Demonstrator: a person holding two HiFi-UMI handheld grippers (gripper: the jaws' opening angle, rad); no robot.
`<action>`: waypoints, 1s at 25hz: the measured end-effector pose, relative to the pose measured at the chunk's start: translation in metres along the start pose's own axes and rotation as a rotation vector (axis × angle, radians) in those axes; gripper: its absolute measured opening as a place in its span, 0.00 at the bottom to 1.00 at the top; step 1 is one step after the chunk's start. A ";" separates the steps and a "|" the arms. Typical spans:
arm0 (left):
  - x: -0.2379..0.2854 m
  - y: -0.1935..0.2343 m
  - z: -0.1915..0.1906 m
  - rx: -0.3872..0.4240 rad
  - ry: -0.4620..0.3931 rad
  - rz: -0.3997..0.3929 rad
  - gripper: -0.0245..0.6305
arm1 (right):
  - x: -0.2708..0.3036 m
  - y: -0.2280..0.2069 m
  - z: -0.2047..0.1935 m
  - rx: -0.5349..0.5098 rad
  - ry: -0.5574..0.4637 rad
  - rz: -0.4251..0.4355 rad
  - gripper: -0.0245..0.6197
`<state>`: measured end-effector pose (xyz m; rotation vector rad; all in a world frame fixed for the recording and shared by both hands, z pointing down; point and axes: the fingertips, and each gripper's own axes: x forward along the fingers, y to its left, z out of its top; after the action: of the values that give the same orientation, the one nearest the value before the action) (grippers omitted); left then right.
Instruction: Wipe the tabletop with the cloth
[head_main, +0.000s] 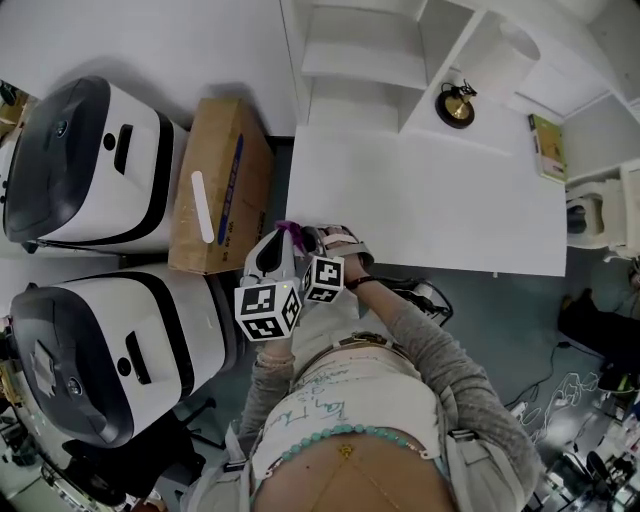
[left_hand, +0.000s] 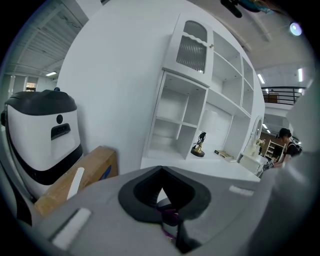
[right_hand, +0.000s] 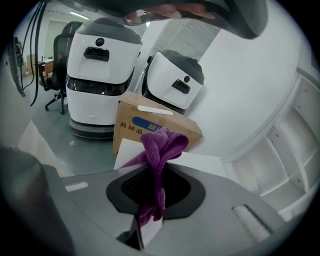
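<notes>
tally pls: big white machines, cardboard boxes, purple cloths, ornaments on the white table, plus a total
big white machines: 2
cardboard box: 1
purple cloth: 1
ornament: 1
total: 5

This looks like a robotics lab laid out as an open office. Two large white-and-black wheeled machines stand at the left of the head view beside a cardboard box. A white desk and shelf unit fill the upper right, and cables trail at lower right. The right gripper view shows an office chair at upper left.
</notes>
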<state>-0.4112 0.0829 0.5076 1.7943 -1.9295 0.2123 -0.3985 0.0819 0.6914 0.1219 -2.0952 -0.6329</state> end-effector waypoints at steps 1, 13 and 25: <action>0.002 -0.002 0.000 0.002 0.003 -0.007 0.04 | 0.000 0.000 0.000 -0.011 0.005 0.001 0.15; 0.022 -0.013 -0.005 -0.001 0.024 -0.034 0.04 | -0.010 -0.004 -0.022 0.030 0.028 0.003 0.15; 0.036 -0.045 0.000 0.037 0.032 -0.065 0.04 | -0.024 -0.004 -0.045 0.002 0.038 -0.004 0.15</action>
<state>-0.3685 0.0451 0.5141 1.8635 -1.8535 0.2544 -0.3491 0.0684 0.6921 0.1382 -2.0592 -0.6262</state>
